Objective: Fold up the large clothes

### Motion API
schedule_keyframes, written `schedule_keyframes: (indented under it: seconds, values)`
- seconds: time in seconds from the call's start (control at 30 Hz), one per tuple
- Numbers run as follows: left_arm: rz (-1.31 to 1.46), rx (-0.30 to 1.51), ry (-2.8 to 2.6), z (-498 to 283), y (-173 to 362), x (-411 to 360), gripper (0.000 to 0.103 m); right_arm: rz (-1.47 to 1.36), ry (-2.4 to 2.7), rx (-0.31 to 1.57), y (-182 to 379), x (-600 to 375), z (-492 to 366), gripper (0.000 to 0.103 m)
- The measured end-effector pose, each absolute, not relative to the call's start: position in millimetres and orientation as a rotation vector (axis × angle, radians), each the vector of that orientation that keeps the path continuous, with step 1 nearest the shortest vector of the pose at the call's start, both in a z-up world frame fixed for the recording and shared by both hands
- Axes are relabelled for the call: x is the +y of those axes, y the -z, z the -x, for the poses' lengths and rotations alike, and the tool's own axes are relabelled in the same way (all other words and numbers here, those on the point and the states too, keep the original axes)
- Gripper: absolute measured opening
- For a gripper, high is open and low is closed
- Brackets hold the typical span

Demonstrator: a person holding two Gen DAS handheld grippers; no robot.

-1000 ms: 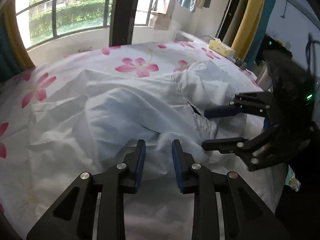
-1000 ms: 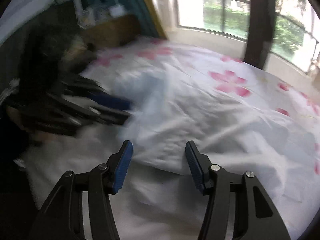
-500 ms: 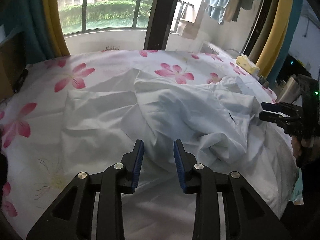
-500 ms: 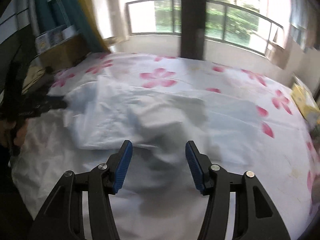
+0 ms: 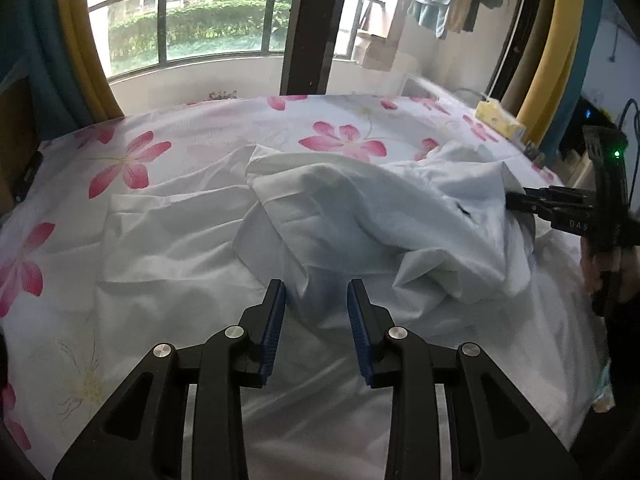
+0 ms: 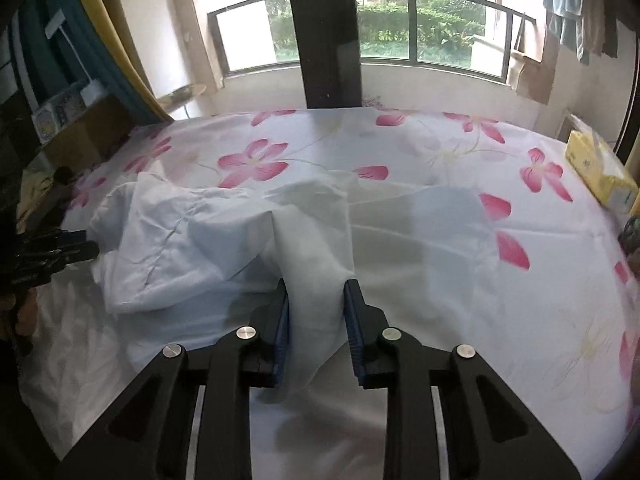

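Observation:
A large pale blue-white shirt [image 5: 360, 216] lies crumpled on a bed with a white sheet printed with pink flowers [image 5: 344, 142]. My left gripper [image 5: 316, 300] hovers just in front of the shirt's near folds with its jaws apart and nothing between them. My right gripper [image 6: 314, 300] has narrowed its jaws around a raised fold of the shirt [image 6: 316, 256]. In the left wrist view the right gripper [image 5: 520, 202] shows at the shirt's right edge. In the right wrist view the left gripper [image 6: 72, 248] shows at the shirt's left edge.
A yellow tissue box [image 6: 600, 172] sits at the bed's far right edge, and it also shows in the left wrist view [image 5: 500, 122]. A window with a dark pillar [image 6: 324, 32] is behind the bed. Curtains and a wooden shelf [image 6: 84, 128] stand to the left.
Both grippers have moved apart to opposite ends of the shirt. The right gripper's jaws have narrowed from wide open onto a fold of the shirt. The left gripper's jaws are unchanged.

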State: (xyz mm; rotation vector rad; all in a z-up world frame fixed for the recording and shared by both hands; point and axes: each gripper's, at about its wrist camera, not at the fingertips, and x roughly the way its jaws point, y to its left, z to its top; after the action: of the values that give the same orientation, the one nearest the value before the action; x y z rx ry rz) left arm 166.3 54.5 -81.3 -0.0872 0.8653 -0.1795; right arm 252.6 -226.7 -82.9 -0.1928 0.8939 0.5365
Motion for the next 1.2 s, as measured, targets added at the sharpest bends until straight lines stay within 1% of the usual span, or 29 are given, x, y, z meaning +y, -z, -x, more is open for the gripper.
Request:
schedule_keyframes:
  seconds: [0.13, 0.37, 0.47, 0.57, 0.63, 0.7, 1.2]
  values:
    - [0.108, 0.872, 0.171, -171, 82, 60, 0.033, 0.225, -0.527, 0.901, 93, -222, -255, 0.026]
    - [0.119, 0.854, 0.167, -160, 73, 70, 0.033, 0.219, -0.519, 0.908, 90, -228, -250, 0.027]
    - [0.133, 0.835, 0.149, -152, 69, 77, 0.033, 0.238, -0.506, 0.911, 90, -226, -244, 0.029]
    - [0.154, 0.813, 0.132, -142, 64, 84, 0.033, 0.252, -0.492, 0.918, 89, -224, -239, 0.037]
    - [0.156, 0.801, 0.119, -135, 61, 88, 0.033, 0.259, -0.479, 0.922, 89, -225, -235, 0.05]
    - [0.162, 0.793, 0.109, -128, 60, 93, 0.033, 0.259, -0.47, 0.915, 87, -227, -230, 0.054]
    - [0.208, 0.715, 0.041, -52, 48, 116, 0.033, 0.235, -0.435, 0.872, 70, -242, -179, 0.057]
